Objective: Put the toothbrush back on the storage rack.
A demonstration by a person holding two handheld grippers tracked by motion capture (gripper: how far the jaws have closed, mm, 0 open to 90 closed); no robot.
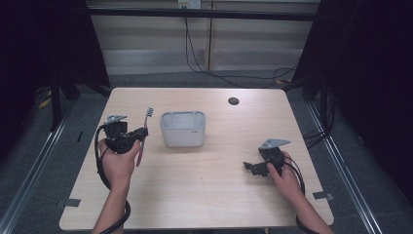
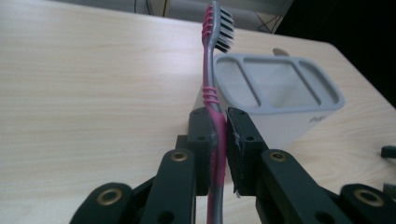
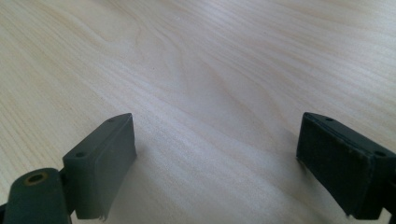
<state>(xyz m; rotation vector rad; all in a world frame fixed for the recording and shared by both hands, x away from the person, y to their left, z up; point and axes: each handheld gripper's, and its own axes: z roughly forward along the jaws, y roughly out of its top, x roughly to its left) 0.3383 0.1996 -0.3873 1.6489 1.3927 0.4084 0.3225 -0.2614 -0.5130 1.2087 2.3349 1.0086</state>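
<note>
A pink-and-grey toothbrush with dark bristles tipped in white stands out against the pale, fine-grained wood of the surface. Beside it sits a light grey toothbrush holder with a white interior. Both the left gripper and the right gripper are matt black, with brass-coloured rivets and a grey top plate.

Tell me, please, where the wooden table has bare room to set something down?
Bare wood lies between the grey plastic three-slot holder and the right gripper, along the near table edge, and behind the holder up to the dark round hole. It is tight where the left gripper holds the pink toothbrush beside the holder.
</note>
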